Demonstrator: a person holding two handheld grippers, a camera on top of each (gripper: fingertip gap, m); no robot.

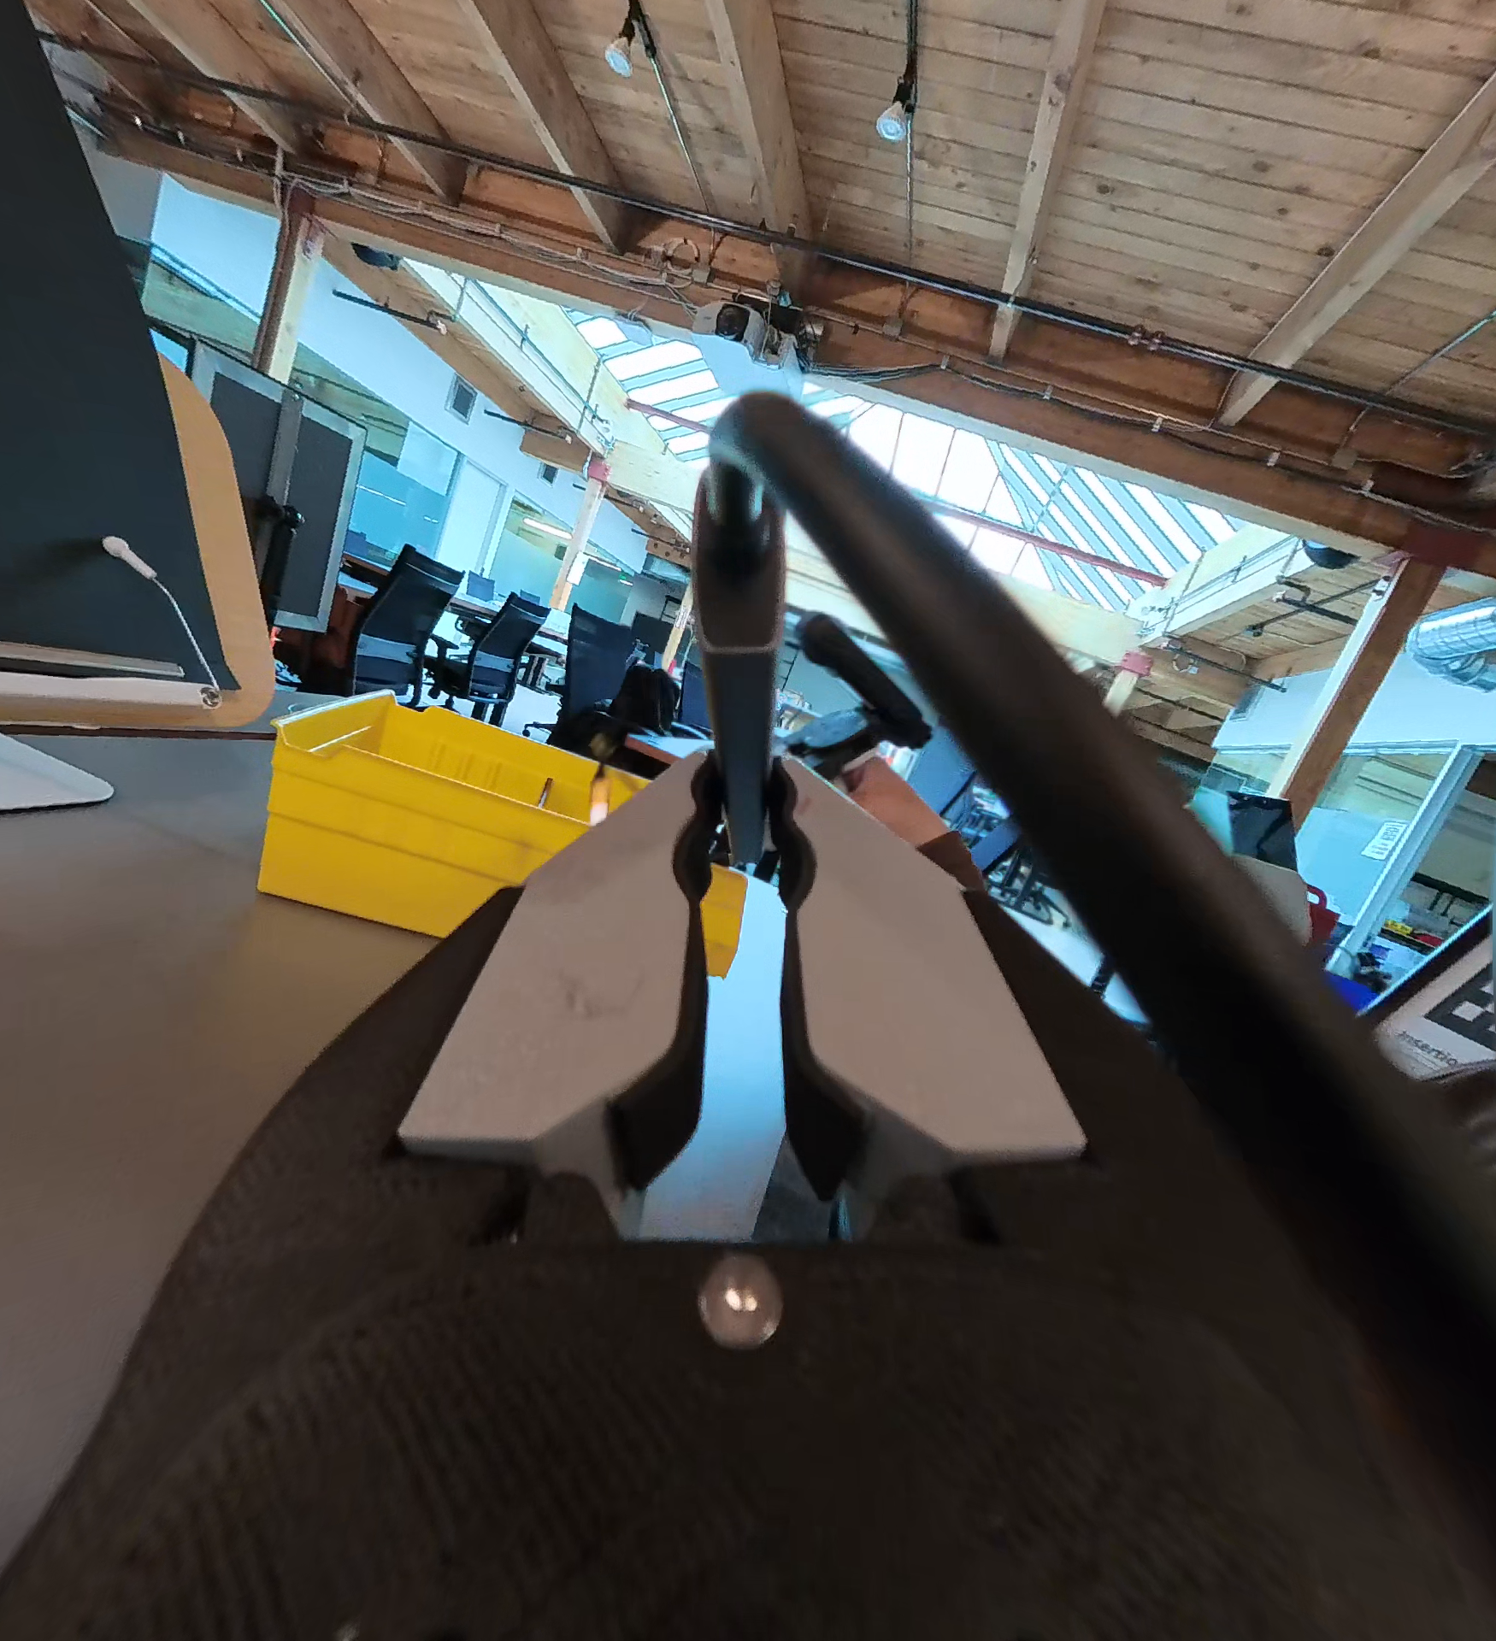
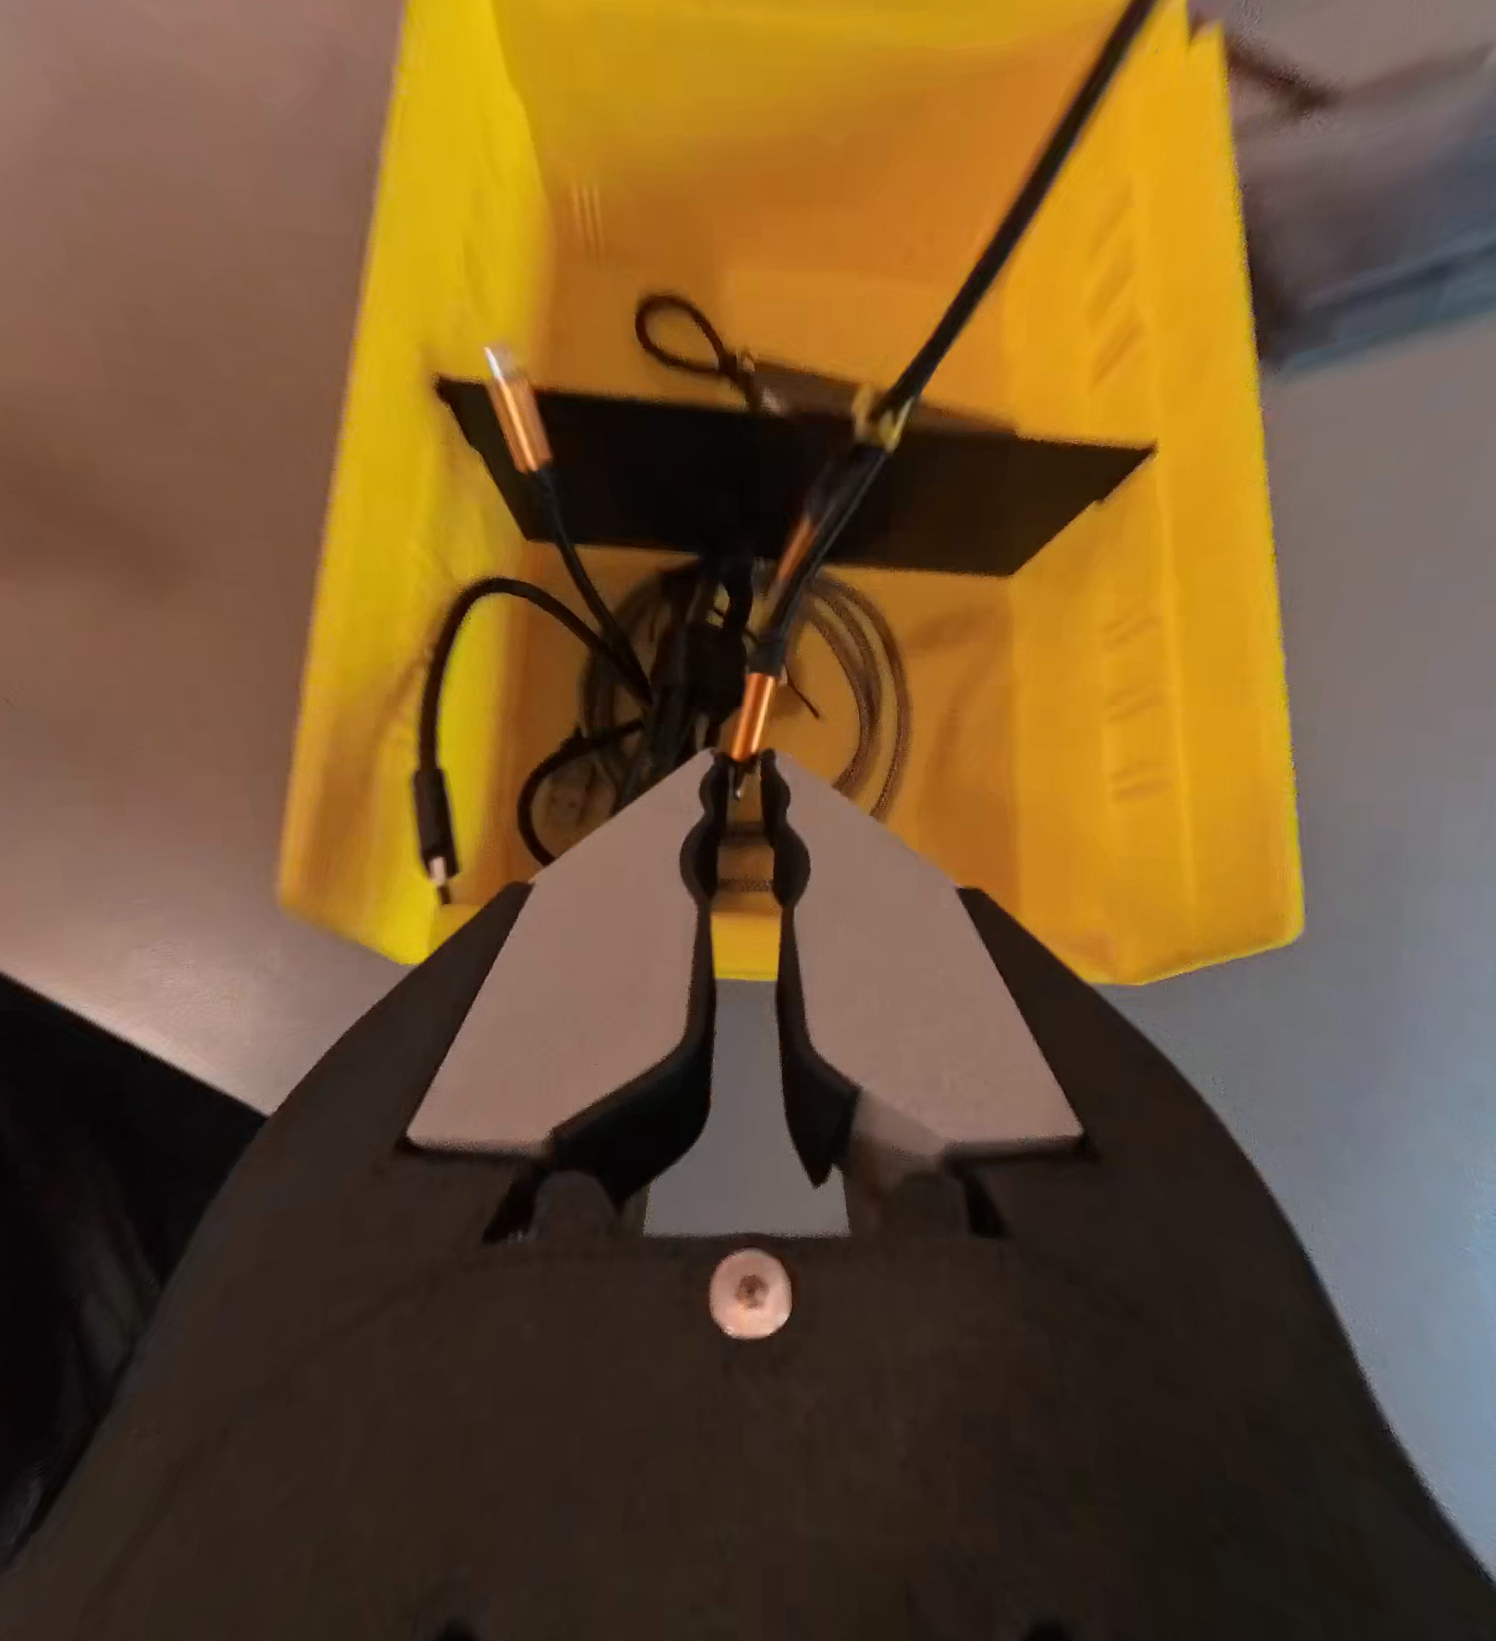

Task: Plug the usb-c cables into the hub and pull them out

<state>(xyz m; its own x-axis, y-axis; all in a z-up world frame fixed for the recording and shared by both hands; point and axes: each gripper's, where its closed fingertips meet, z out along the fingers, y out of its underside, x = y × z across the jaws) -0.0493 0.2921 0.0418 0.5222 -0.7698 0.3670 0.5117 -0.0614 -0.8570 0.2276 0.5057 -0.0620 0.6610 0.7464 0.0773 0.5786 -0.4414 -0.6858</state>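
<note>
In the left wrist view my left gripper (image 1: 746, 852) is shut on a slim grey hub (image 1: 740, 675) and holds it upright above the table. The hub's thick black cable (image 1: 1037, 710) arcs from its top down to the lower right. In the right wrist view my right gripper (image 2: 743, 786) is over the yellow bin (image 2: 1082, 622). It is shut on the metal tip of an orange-collared usb-c plug (image 2: 756, 719). The plug's black cable (image 2: 993, 240) runs up and right, out of the bin. The view is blurred.
The bin also shows in the left wrist view (image 1: 389, 826), behind the hub. It has a black divider (image 2: 815, 479), another orange plug (image 2: 513, 417), a black plug (image 2: 434, 826) and coiled cables. A monitor (image 1: 34, 355) stands at the left. A hand (image 1: 886, 790) shows behind the hub.
</note>
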